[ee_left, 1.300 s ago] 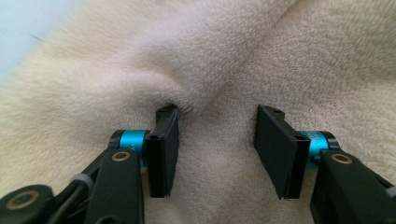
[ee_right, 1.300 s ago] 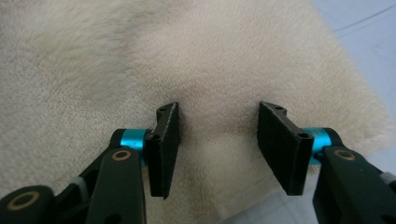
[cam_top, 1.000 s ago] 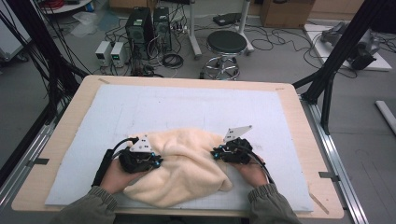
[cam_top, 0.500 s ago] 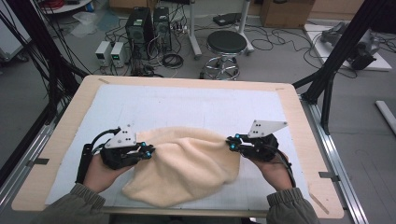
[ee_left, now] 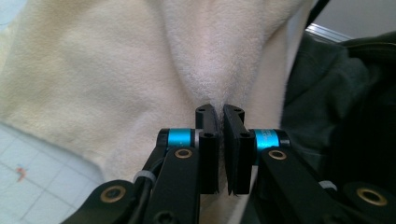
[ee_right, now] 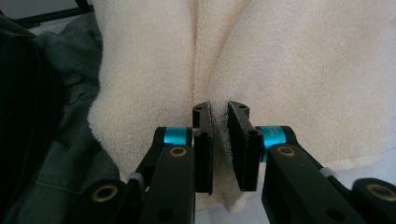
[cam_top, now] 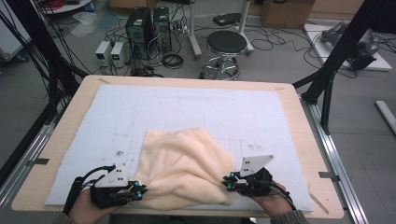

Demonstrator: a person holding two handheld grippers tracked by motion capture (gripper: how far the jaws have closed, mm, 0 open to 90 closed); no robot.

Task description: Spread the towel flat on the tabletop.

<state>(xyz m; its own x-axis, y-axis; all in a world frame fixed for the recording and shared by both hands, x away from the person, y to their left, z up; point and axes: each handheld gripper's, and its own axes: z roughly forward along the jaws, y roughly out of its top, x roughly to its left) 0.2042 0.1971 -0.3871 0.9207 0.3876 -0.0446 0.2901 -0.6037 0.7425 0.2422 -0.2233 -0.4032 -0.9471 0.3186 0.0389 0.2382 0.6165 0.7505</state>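
A cream towel [cam_top: 182, 168] lies rumpled on the white mat [cam_top: 187, 107], and its near edge reaches the table's front. My left gripper [cam_top: 142, 190] pinches the towel's near left corner. In the left gripper view the pads [ee_left: 208, 140] stand almost together on a fold of the towel [ee_left: 116, 70], having just opened a hair. My right gripper [cam_top: 224, 182] holds the near right corner. In the right gripper view its jaws have just been opening slightly, and fuzzy cloth from the towel [ee_right: 303, 70] fills the narrow gap at my right gripper [ee_right: 219, 109].
The wooden table's front edge [cam_top: 187, 215] runs just under both hands. A dark green sleeve [ee_right: 51, 140] sits close beside the jaws. Beyond the table stand a black stool [cam_top: 226, 44], computer towers [cam_top: 149, 23] and black frame posts [cam_top: 336, 60].
Both hands first spread apart, then pulled back toward the table's front edge, dragging the towel with them. The towel is now drawn out flatter across the mat.
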